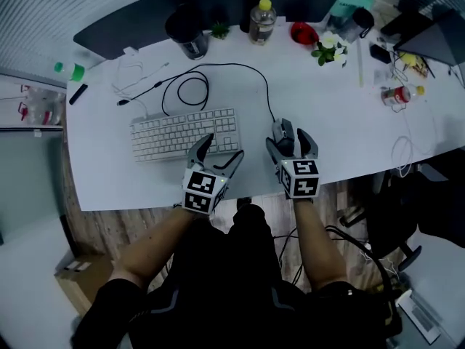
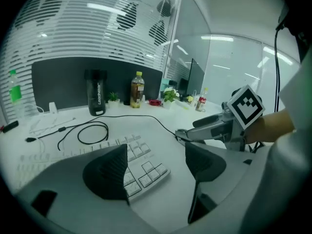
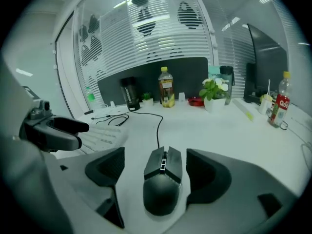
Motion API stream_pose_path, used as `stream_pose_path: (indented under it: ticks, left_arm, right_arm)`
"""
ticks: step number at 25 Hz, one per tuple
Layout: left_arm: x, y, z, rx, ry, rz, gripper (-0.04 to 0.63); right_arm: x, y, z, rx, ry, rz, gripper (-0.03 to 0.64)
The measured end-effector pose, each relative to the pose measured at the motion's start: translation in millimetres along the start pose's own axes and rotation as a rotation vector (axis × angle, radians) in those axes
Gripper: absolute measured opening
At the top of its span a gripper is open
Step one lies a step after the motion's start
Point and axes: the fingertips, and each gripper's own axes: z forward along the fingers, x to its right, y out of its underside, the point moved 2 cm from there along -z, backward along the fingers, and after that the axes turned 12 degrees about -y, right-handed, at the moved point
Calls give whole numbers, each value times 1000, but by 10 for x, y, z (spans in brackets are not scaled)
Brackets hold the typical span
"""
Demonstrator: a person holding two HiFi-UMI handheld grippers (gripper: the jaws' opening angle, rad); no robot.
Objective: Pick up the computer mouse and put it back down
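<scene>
The head view looks steeply down from above the person onto the whole white desk (image 1: 327, 122). The left gripper view sits low at the desk's near edge, close over the keyboard (image 2: 146, 172), facing the back edge. The right gripper view, close behind the computer mouse (image 3: 162, 184), faces likewise. All three share the yellow-capped bottle (image 3: 166, 87) at the back edge.

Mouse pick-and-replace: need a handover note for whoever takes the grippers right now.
Right gripper: open, jaws on either side of the computer mouse, pads clear of its sides.
Left gripper: open, empty, by the right end of the keyboard.
The mouse sits flat on the white desk, right of the keyboard.
Done: right gripper lined up on the mouse.
Left: close on it, lift, set it back down, release.
</scene>
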Motion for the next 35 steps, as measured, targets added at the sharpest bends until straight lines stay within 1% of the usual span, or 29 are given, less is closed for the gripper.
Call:
stream_pose_path:
  ticks: [2, 9, 11, 14, 17, 25, 29, 35]
  left_arm:
    - [0, 66, 63, -16, -14, 13, 373]
    - [16, 244, 183, -48, -14, -1, 373]
    - [29, 278, 201, -53, -10, -1, 373]
    - [24, 306, 208, -55, -15, -4, 373]
    - [-32, 294, 215, -52, -30, -5, 373]
    - [-57, 334, 223, -65, -26, -8, 373]
    - [-98, 349, 238, -82, -26, -27, 373]
    - [-121, 304, 221, -72, -22, -20, 372]
  right_arm:
    - [34, 85, 84, -17, 7, -2, 391]
    - [121, 328, 275, -69, 34, -5, 383]
    - [149, 370, 293, -76, 56, -9, 368]
    - [191, 381, 286, -77, 100, -19, 310]
    - [189, 382, 294, -86, 115, -27, 307]
    - [199, 384, 292, -86, 118, -32, 299]
    - [202, 393, 292, -88, 122, -31, 299]
    - [226, 374, 307, -97, 106, -20, 296]
